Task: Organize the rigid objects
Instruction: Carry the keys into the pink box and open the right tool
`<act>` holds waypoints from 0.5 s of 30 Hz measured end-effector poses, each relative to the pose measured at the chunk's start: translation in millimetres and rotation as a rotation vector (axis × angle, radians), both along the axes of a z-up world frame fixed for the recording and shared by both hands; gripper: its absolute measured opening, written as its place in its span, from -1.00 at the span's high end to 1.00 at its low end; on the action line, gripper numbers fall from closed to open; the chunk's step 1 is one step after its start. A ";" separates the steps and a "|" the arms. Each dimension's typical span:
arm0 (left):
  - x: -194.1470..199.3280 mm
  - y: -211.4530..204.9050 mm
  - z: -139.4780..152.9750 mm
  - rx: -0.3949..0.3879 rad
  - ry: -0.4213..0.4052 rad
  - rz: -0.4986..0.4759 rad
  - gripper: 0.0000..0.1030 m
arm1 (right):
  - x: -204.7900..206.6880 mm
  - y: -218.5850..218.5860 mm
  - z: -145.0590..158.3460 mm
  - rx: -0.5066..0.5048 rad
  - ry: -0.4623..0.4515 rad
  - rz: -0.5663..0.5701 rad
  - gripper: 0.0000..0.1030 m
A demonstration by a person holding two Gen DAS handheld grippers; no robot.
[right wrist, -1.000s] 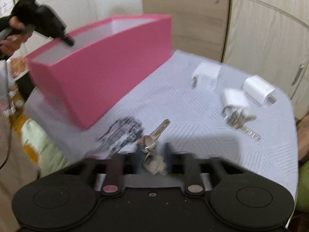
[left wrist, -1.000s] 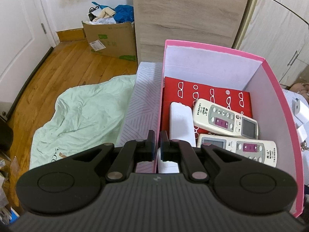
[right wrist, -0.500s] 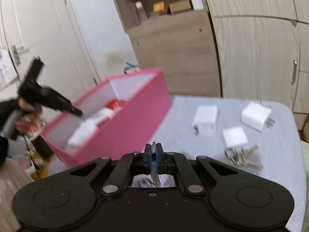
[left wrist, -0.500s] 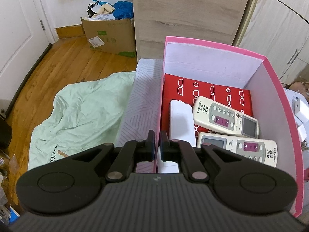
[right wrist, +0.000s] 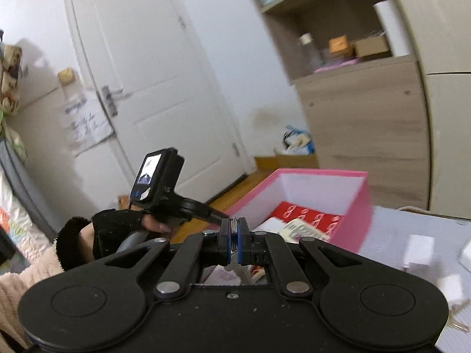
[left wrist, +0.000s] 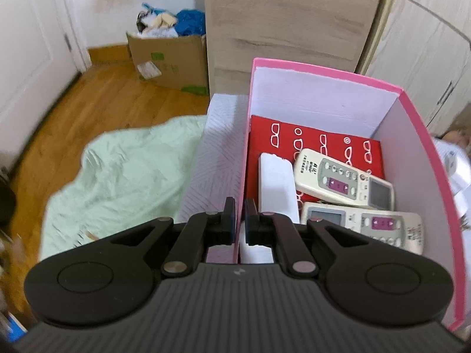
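the left gripper pinches the near wall of the pink box, likely to steady it for loading. the right gripper, lower centre, has its jaws pressed on a metal key ring just before the box. 2 remotes and a white slab already fill the floor - white chargers wait at right.

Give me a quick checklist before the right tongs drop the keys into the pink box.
1. Keys clamped in right tongs: ok.
2. Left tongs shut on the pink box wall: ok.
3. Free space inside beside the two remotes and the white block: ok.
4. Keys over the box opening: cannot tell.
5. Chargers outside the box, on the table: ok.
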State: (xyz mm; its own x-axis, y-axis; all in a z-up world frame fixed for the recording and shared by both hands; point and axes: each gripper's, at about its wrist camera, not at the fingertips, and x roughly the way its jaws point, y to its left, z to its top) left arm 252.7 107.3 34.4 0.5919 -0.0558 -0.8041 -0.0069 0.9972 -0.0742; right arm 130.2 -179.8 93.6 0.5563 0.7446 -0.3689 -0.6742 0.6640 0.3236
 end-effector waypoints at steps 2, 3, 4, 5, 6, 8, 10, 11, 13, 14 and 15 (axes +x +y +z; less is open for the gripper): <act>-3.1 1.6 0.7 -0.010 -0.004 0.000 0.90 | 9.8 14.3 -7.2 -0.039 0.023 0.011 0.88; -4.0 0.4 1.1 -0.004 -0.007 0.000 0.90 | 15.9 22.7 -12.5 -0.069 0.031 0.013 0.88; -4.8 -1.3 1.1 0.005 -0.009 -0.004 0.90 | 22.4 29.3 -17.9 -0.100 0.041 0.001 0.88; -5.0 -3.0 1.0 0.016 -0.012 -0.007 0.90 | 31.5 35.7 -23.8 -0.141 0.047 -0.014 0.88; -5.5 -3.9 0.8 0.024 -0.013 -0.009 0.90 | 38.8 44.2 -30.3 -0.193 0.047 -0.036 0.88; -6.3 -3.0 0.5 0.021 -0.012 -0.009 0.90 | 50.6 51.9 -39.5 -0.268 0.045 -0.069 0.88; -6.4 -2.0 0.8 0.017 -0.011 -0.008 0.90 | 62.5 59.2 -46.8 -0.334 0.039 -0.094 0.88; -6.0 -1.4 0.9 0.014 -0.010 -0.008 0.90 | 67.5 61.6 -49.7 -0.363 0.033 -0.098 0.88; -5.3 -1.2 0.9 0.013 -0.009 -0.011 0.90 | 76.4 68.3 -52.2 -0.421 0.004 -0.131 0.88; -5.1 -1.1 0.9 0.013 -0.009 -0.011 0.90 | 80.2 72.6 -53.2 -0.462 -0.021 -0.148 0.88; -4.7 -0.8 0.9 0.012 -0.008 -0.011 0.90 | 84.6 75.7 -54.1 -0.489 -0.037 -0.162 0.88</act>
State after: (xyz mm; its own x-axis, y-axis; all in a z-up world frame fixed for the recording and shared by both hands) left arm 248.0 106.5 35.3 0.5977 -0.0522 -0.8000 0.0044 0.9981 -0.0618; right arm 214.8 -104.1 39.5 0.6694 0.3936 -0.6301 -0.5557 0.8282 -0.0730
